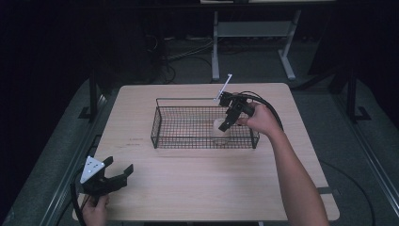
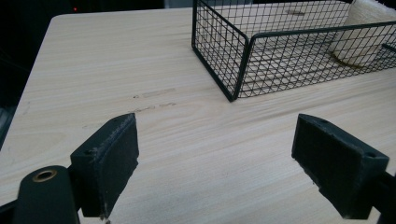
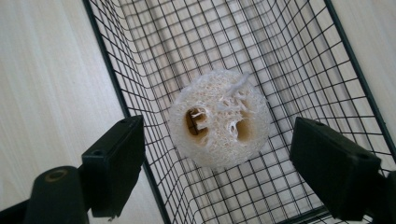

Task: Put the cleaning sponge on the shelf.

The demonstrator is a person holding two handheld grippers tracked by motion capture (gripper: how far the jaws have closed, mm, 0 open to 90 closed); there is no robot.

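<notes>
A pale loofah piece (image 3: 219, 119) stands on end inside the black wire basket (image 1: 160, 127), near its right end; it also shows as a cream lump (image 1: 220, 129) in the high view and behind the mesh (image 2: 359, 37) in the left gripper view. My right gripper (image 3: 217, 163) hangs over it, open, with the jaws wide on either side and not touching it. In the high view the right gripper (image 1: 227, 123) points down into the basket. My left gripper (image 1: 123, 175) rests open near the table's front left corner, with nothing between its jaws (image 2: 215, 158).
The wire basket (image 2: 243, 51) sits mid-table on the light wooden table (image 1: 197, 188). A desk frame (image 1: 215, 47) and cables stand on the dark floor beyond the far edge. The table's left edge is close to my left hand.
</notes>
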